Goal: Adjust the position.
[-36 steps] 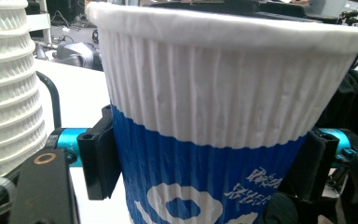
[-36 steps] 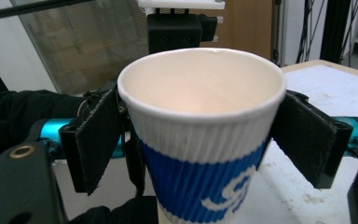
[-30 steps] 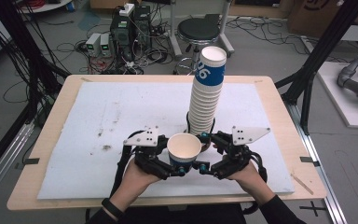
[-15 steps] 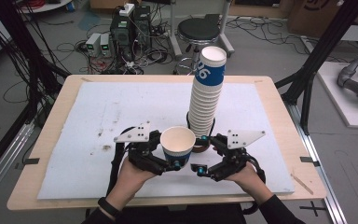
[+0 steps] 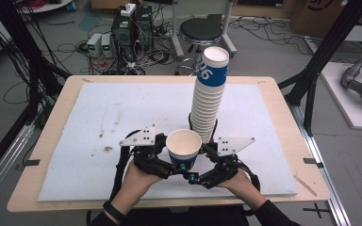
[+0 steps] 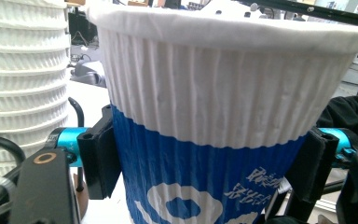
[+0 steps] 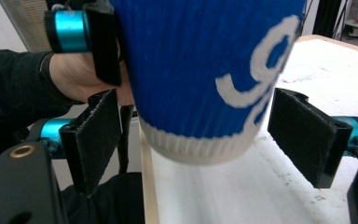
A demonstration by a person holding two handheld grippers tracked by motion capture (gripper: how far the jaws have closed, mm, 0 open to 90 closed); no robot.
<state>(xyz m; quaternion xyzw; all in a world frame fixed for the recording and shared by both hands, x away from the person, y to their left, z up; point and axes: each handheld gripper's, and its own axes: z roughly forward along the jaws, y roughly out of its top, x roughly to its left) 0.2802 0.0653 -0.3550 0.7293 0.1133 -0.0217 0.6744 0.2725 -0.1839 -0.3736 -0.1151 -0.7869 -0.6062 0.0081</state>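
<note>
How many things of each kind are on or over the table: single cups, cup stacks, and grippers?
Single paper cup: 1
Cup stack: 1
Grippers: 2, the left gripper and the right gripper
Total: 4

Left gripper [image 5: 172, 157] clamps an upright paper cup [image 5: 184, 148]; right gripper [image 5: 206, 160] sits just beside it, near the cup stack [image 5: 208, 96].
</note>
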